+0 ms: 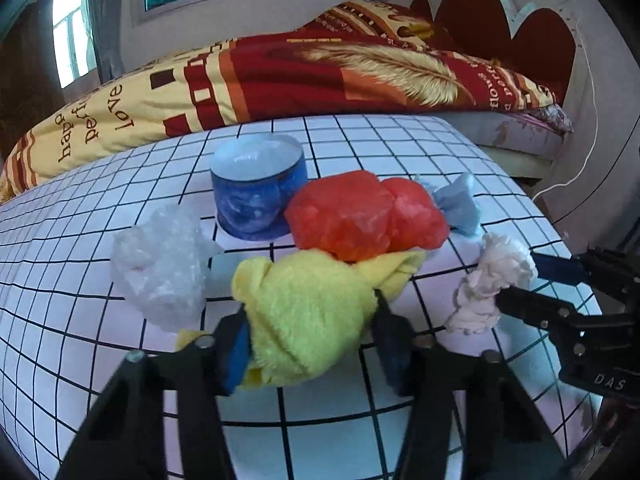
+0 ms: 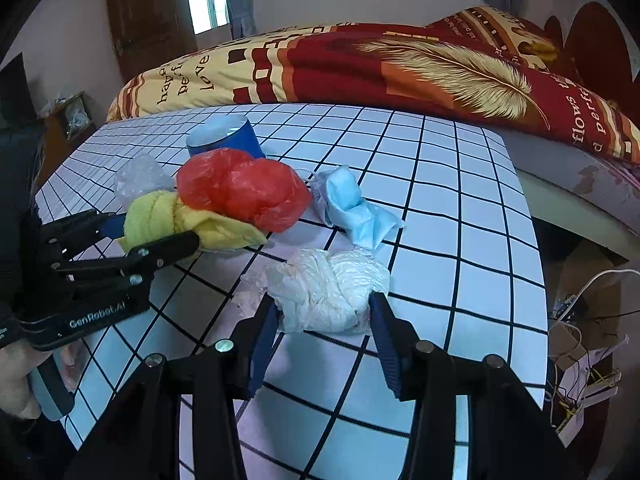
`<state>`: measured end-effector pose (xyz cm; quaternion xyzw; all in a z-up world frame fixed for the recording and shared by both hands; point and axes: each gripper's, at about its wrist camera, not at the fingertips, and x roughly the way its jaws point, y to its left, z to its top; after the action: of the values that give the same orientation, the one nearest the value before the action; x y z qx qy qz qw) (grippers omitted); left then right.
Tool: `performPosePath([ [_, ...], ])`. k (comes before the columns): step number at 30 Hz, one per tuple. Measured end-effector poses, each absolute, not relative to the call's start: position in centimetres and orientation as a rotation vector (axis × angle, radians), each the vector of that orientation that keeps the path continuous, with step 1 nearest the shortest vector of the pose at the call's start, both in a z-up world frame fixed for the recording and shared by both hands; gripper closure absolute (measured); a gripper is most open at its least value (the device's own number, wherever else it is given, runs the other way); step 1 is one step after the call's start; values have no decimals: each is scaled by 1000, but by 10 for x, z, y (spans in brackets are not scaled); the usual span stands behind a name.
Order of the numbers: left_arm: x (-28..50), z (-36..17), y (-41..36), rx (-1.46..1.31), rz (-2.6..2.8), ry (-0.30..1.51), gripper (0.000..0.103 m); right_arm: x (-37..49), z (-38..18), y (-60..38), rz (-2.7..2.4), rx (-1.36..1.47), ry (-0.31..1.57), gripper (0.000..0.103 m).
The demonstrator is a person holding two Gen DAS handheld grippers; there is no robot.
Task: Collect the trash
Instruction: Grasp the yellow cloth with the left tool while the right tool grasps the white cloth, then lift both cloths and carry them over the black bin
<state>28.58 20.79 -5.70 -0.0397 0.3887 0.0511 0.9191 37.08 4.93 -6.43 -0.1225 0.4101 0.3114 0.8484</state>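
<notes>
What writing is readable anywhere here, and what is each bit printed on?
"GenRobot.AI": on the left tool, seen from the right wrist.
"DAS": on the right tool, seen from the left wrist.
"love", "perfe...", "hap...": on the bedspread, upside down.
"flows", "perfe...": bedspread's red part.
Smaller bedspread lettering: too blurred to read.

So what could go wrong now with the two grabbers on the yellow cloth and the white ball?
1. The red bag lies on a corner of the yellow cloth, so lifting the cloth with the left gripper may drag the bag along.
2. The white wad is soft and crumpled; the right gripper may lose loose bits.
3. The bin is small; both loads could jam or tip it.
</notes>
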Motion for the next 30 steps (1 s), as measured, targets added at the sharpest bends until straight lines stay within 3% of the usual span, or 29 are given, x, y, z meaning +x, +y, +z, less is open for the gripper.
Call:
performPosePath([
  [16, 209, -28, 198, -93, 106, 728, 54, 307, -30, 2, 622, -248, 790, 60],
  [30, 150, -16, 137, -75, 34, 696, 54, 232, -4, -86, 528, -205, 738, 60],
])
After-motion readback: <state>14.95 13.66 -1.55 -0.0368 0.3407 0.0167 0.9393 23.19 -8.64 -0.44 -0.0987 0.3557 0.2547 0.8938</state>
